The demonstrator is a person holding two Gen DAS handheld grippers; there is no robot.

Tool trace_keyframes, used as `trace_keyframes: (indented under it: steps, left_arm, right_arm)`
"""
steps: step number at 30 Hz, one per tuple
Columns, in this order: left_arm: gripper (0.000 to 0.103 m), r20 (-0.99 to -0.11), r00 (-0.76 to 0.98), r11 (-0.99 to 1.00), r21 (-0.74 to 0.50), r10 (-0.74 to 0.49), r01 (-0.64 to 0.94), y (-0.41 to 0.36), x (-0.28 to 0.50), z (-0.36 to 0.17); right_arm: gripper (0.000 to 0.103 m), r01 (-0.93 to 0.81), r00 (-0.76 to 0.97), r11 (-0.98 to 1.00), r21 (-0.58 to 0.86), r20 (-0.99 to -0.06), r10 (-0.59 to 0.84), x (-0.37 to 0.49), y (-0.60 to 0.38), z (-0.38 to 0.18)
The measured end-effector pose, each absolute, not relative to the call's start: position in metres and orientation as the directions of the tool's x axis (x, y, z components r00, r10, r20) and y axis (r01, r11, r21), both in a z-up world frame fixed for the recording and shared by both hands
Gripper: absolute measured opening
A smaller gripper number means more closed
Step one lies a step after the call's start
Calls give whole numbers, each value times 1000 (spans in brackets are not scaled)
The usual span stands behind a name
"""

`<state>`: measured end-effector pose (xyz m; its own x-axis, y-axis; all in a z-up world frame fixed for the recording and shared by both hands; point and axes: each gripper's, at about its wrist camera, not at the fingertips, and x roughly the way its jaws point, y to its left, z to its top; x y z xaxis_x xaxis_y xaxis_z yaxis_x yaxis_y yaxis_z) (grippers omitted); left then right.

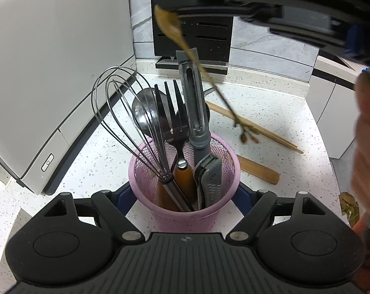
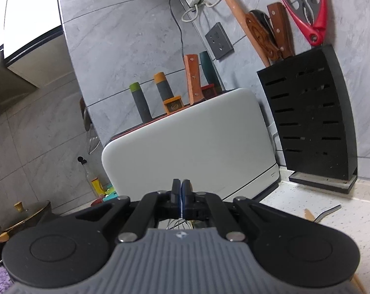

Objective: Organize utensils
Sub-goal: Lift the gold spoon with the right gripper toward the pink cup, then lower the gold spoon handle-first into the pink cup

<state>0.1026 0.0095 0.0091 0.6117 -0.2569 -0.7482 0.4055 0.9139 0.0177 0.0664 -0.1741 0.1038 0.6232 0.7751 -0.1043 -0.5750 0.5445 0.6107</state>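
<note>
left gripper [image 1: 185, 197] spread round pink cup [image 1: 182, 210], pads not seen pressing; whisk [image 1: 126, 120], fork [image 1: 176, 117], peeler [image 1: 194, 103] inside. right gripper [image 2: 182, 191] pinches wooden spoon [image 1: 185, 46] above. advise steadying cup, lowering spoon into near-right gap.

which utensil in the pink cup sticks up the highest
The grey peeler in the pink mesh cup: its tip rises above the black fork, the whisk and the dark ladle beside it.
</note>
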Motion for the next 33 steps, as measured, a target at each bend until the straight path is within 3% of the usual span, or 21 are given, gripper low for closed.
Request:
trace_keyframes:
  steps: [12,26,33]
  left_arm:
    - [92,-750,601,913,-8,-276,409,16,101,10]
    - [92,-753,600,917,-11,-270,398,14,105,11]
    - [92,-752,595,916,-28,-284,401,19,104,10]
  right_arm:
    - [0,-580,615,545,606,-113,780,68,-161,83]
    - [0,-627,572,482,612,-58,818,66,-171,85]
    - [0,-644,531,471,603,-91,842,72,-155,77]
